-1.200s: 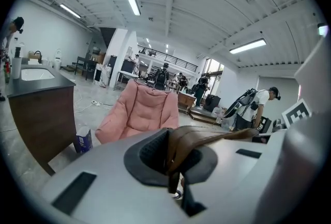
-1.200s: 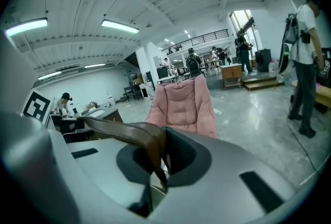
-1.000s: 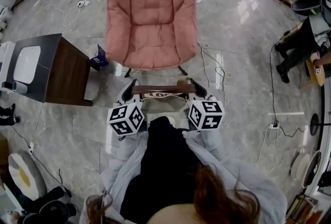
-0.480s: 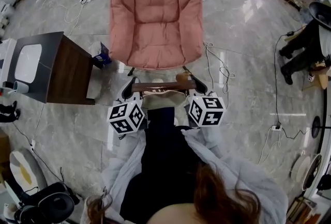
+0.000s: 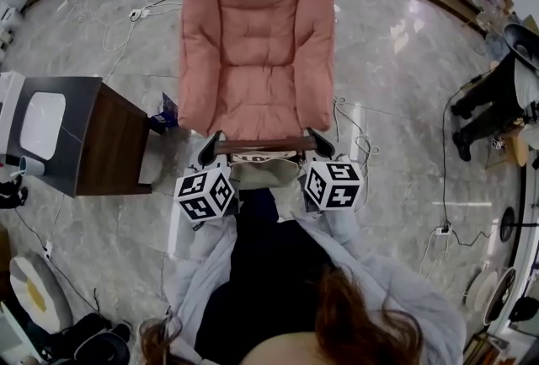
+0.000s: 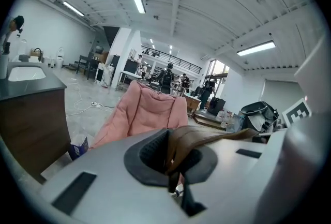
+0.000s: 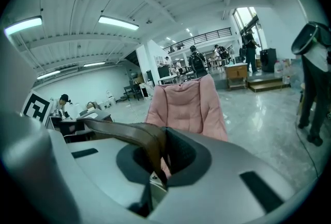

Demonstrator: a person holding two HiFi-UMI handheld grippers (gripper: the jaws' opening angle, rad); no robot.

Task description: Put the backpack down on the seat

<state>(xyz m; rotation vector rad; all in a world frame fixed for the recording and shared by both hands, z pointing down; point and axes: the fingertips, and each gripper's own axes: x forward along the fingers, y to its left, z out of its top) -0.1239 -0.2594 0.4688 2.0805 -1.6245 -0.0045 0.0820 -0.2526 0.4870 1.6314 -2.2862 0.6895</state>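
Note:
In the head view the pink cushioned chair (image 5: pixel 255 43) stands straight ahead, and its seat's front edge meets the brown strap (image 5: pixel 257 144). The beige backpack (image 5: pixel 264 168) hangs from that strap, just in front of the person's body. My left gripper (image 5: pixel 210 147) is shut on the strap's left end and my right gripper (image 5: pixel 322 142) on its right end. The left gripper view shows the strap (image 6: pixel 207 137) pinched in the jaws, with the chair (image 6: pixel 142 114) beyond. The right gripper view shows the strap (image 7: pixel 129 134) clamped the same way, with the chair (image 7: pixel 189 104) ahead.
A dark wooden side table (image 5: pixel 101 136) with a white top stands left of the chair, and a small blue object (image 5: pixel 166 109) lies between them. Cables (image 5: pixel 349 115) trail over the marble floor to the right. A person in black (image 5: pixel 493 98) is at the far right.
The chair has come nearer in the head view. The strap now reaches the seat's front edge. Both grippers have stayed shut on the strap with the backpack hanging between them.

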